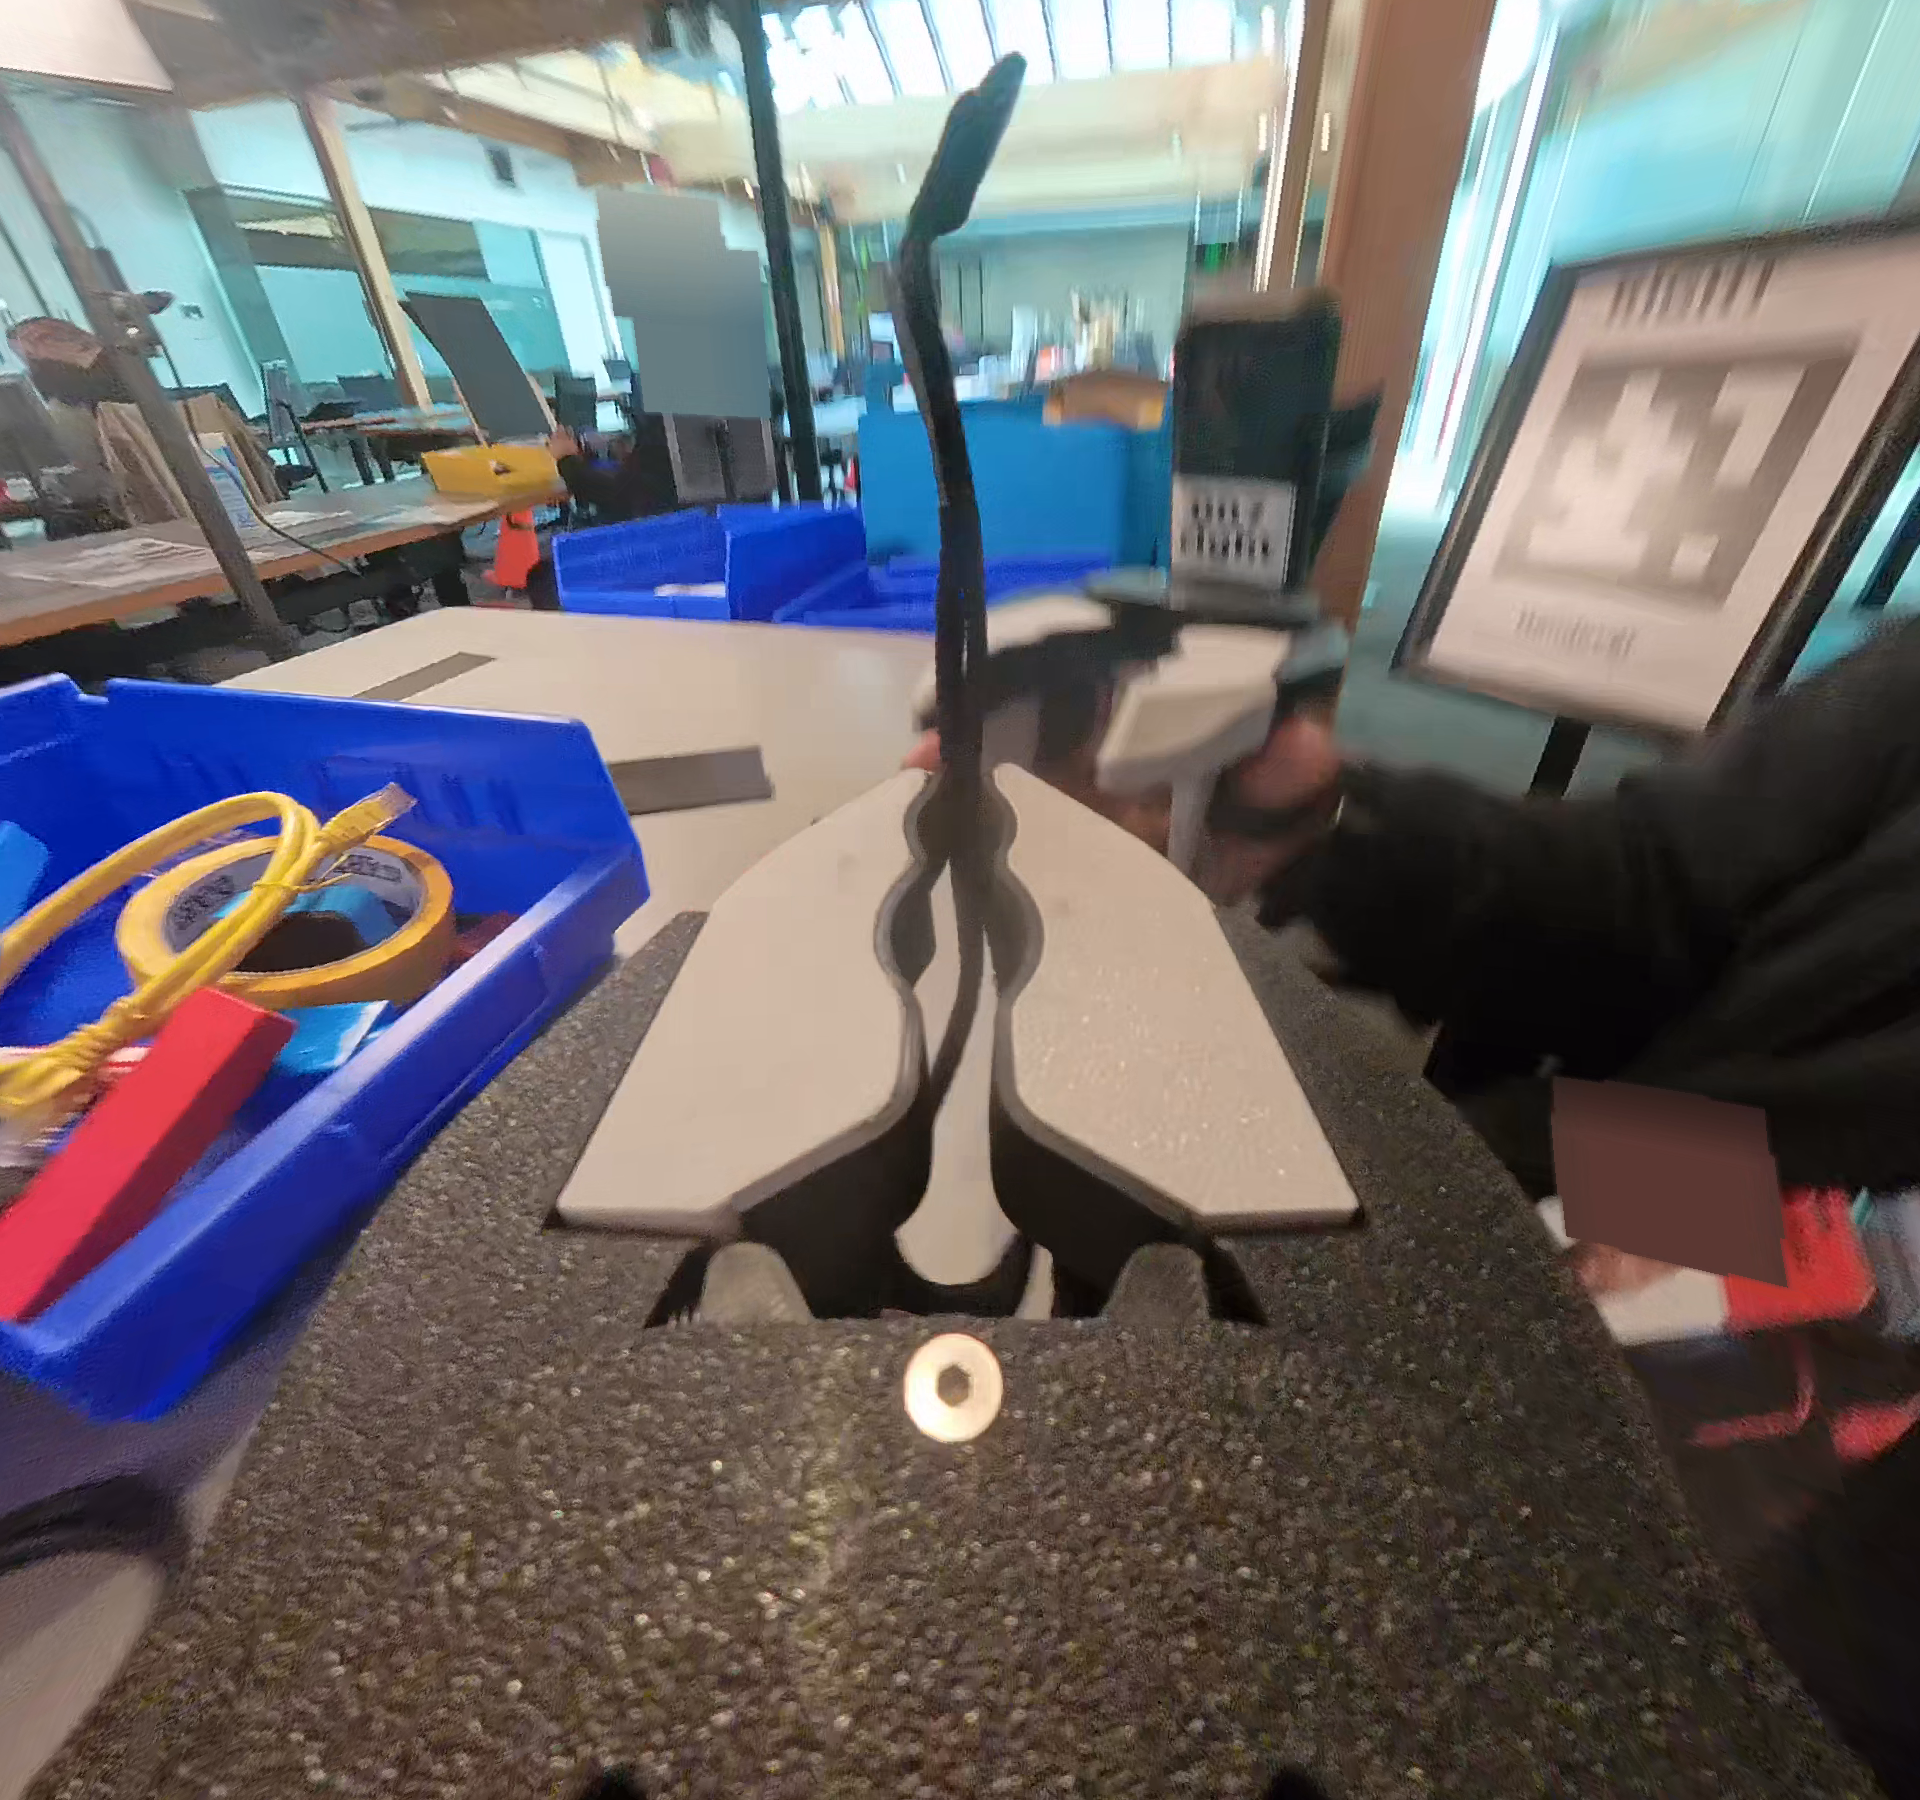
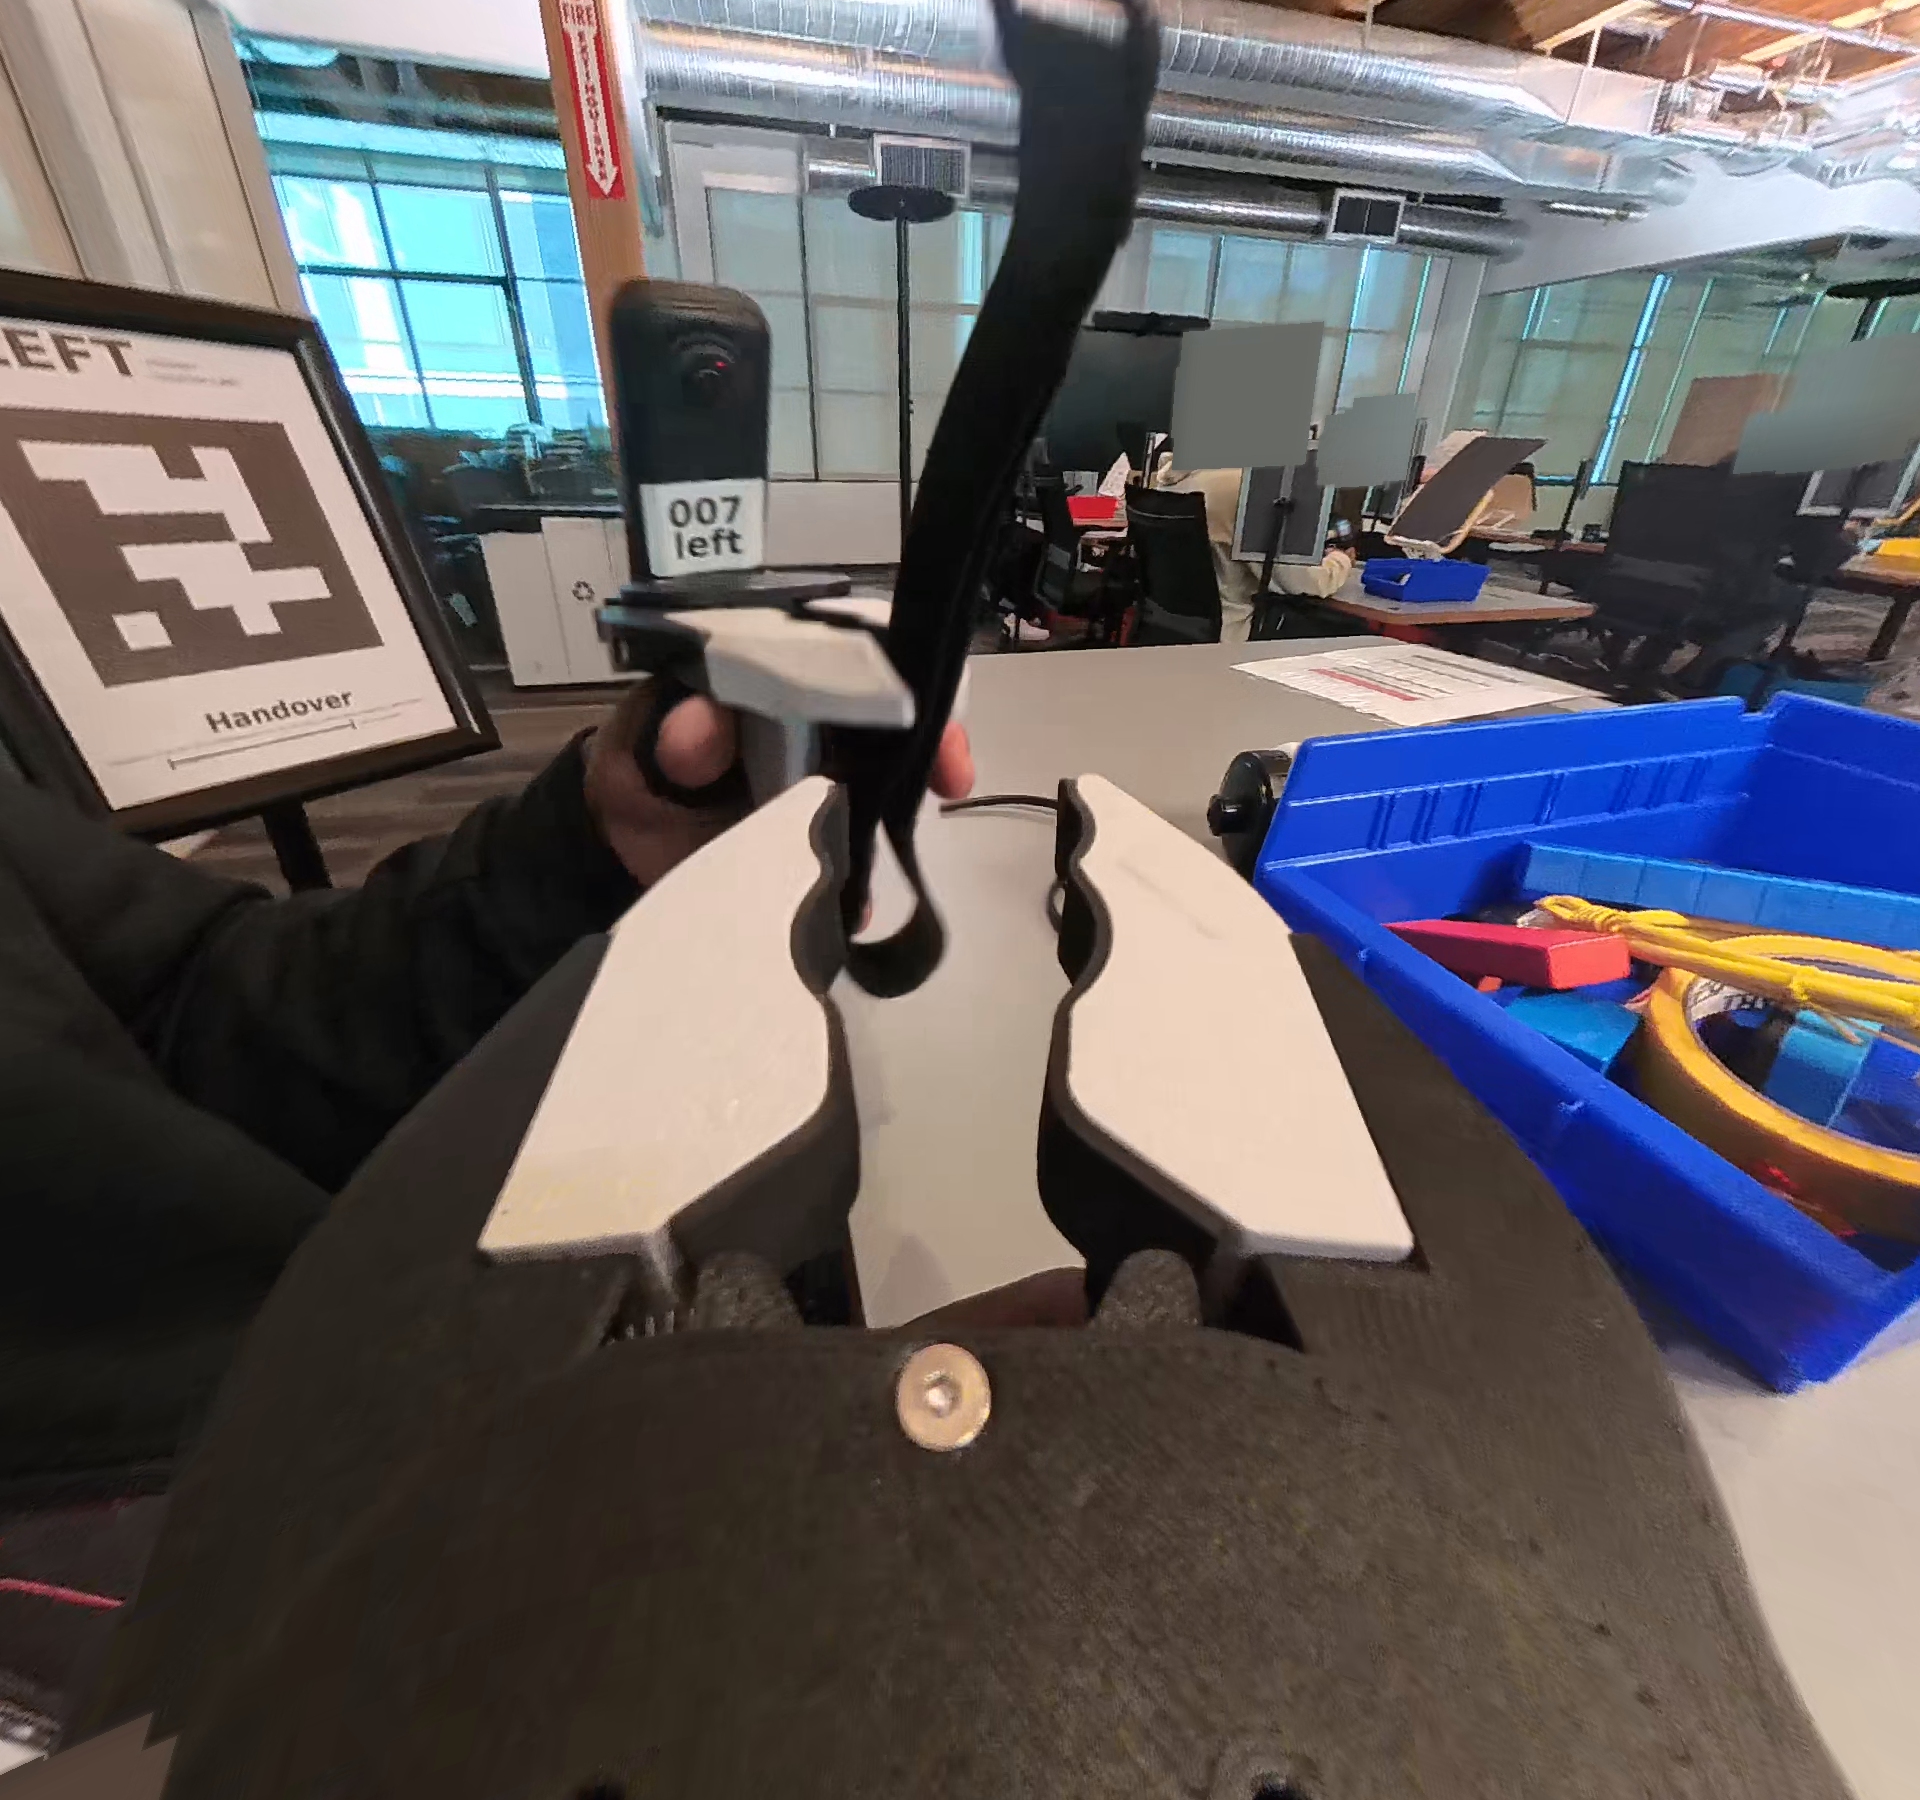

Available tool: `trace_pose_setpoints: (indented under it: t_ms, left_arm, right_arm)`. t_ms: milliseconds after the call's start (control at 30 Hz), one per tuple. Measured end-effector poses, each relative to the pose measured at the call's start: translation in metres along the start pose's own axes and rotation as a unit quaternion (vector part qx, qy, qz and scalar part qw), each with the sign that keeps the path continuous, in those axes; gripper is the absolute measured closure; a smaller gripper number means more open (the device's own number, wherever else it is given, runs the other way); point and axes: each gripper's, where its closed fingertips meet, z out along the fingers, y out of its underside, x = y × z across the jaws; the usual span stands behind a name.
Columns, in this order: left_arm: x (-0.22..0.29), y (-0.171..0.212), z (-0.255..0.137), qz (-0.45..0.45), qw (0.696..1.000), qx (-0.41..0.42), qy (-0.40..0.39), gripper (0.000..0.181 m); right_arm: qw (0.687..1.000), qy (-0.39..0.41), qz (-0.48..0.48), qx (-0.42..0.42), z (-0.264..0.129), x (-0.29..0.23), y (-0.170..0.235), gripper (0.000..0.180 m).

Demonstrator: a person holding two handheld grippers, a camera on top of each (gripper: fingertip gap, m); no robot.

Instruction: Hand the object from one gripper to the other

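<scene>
We judge the handover half done: our left tool [image 1: 958, 815] pinches the black hook-and-loop strap [image 1: 951, 462] upright, our right tool [image 2: 951, 877] spread around its lower loop (not yet clamped)

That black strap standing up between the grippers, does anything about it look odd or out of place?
Nothing looks damaged or spilled. The floppy black fabric strap stands upright only because the left hand-held gripper is shut on its lower part. The right hand-held gripper is open, with the strap's looped bottom end hanging between its fingers, unclamped.
</scene>
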Motion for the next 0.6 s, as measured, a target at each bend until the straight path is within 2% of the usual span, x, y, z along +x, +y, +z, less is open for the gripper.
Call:
trace_pose_setpoints:
  t_ms: [33,167,400,433,500,600]
  left_arm:
    - [-0.003,-0.008,-0.001,-0.038,0.999,0.032,0.004,0.175]
    - [0.006,-0.030,-0.001,-0.137,0.980,0.126,0.070,0.175]
    - [0.018,-0.025,0.016,-0.156,0.975,0.130,0.091,0.175]
    - [0.015,-0.023,0.017,-0.156,0.976,0.129,0.082,0.175]
    - [0.004,-0.019,0.016,-0.151,0.980,0.119,0.045,0.174]
    - [0.002,-0.021,0.012,-0.159,0.979,0.121,0.049,0.171]
  right_arm:
    - [1.000,-0.003,0.012,0.002,0.001,0.000,0.001,0.141]
    - [0.998,-0.035,0.046,-0.001,0.009,-0.012,0.005,0.131]
    - [0.996,-0.055,0.063,-0.032,0.019,-0.025,0.016,0.133]
    - [0.996,-0.053,0.064,-0.037,0.018,-0.024,0.017,0.137]
    - [0.996,-0.048,0.061,-0.041,0.017,-0.023,0.018,0.172]
    - [0.997,-0.007,0.030,-0.067,0.017,-0.011,0.025,0.175]
